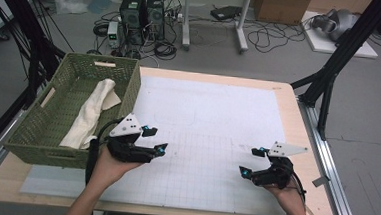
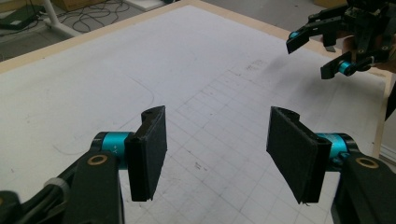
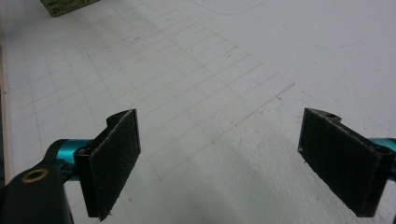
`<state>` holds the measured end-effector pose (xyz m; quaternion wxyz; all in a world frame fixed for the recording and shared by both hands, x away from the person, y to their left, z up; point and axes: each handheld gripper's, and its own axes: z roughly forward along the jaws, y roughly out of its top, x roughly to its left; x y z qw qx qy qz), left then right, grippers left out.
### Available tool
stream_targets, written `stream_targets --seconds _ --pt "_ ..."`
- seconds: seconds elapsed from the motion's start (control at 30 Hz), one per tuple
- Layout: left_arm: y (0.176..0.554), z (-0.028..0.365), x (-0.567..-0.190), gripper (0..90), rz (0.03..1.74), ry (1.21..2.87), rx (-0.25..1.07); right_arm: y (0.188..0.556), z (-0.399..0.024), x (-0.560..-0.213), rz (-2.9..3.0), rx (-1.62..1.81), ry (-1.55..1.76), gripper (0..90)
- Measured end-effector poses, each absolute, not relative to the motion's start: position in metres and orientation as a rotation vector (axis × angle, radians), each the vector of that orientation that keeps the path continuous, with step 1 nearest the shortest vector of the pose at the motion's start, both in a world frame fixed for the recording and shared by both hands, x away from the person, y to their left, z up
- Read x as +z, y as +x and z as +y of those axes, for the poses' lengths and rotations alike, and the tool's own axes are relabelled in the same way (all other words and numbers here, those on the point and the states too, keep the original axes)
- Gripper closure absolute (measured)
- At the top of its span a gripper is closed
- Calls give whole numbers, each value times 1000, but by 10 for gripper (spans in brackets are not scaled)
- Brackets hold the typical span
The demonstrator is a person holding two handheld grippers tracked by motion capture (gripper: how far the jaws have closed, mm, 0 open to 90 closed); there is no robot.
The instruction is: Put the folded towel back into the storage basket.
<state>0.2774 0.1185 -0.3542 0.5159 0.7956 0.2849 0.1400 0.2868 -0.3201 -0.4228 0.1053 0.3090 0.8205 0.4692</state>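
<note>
A: Tools first. The left tool (image 1: pixel 155 140) is hovering at the lower left of the high view, just beside the near right corner of the green woven basket (image 1: pixel 55 152), its jaws standing apart with nothing between them.

B: And in the left gripper view its two black pads (image 2: pixel 148 156) are framing bare white gridded sheet (image 2: pixel 140 70), not touching it as far as I am seeing.

A: The right tool (image 1: pixel 251 162) is sitting at the lower right of the high view, over the sheet, jaws spread wide and holding nothing. It is also showing at the upper right of the left gripper view, well apart from the left one.

B: The cream cloth (image 1: pixel 92 114) is lying inside the basket, stretched along its length toward the upper left of the frame, partly draped against the right wall.

A: The basket is resting on the left end of the wooden tabletop (image 1: pixel 297 124), overlapping the sheet's edge. Neither tool is touching the cloth.
</note>
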Motion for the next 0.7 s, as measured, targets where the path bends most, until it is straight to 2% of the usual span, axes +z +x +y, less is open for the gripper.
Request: stream_targets --seconds 0.7 --pt "278 105 -381 371 679 1916 325 287 -319 -423 2421 1387 907 124"
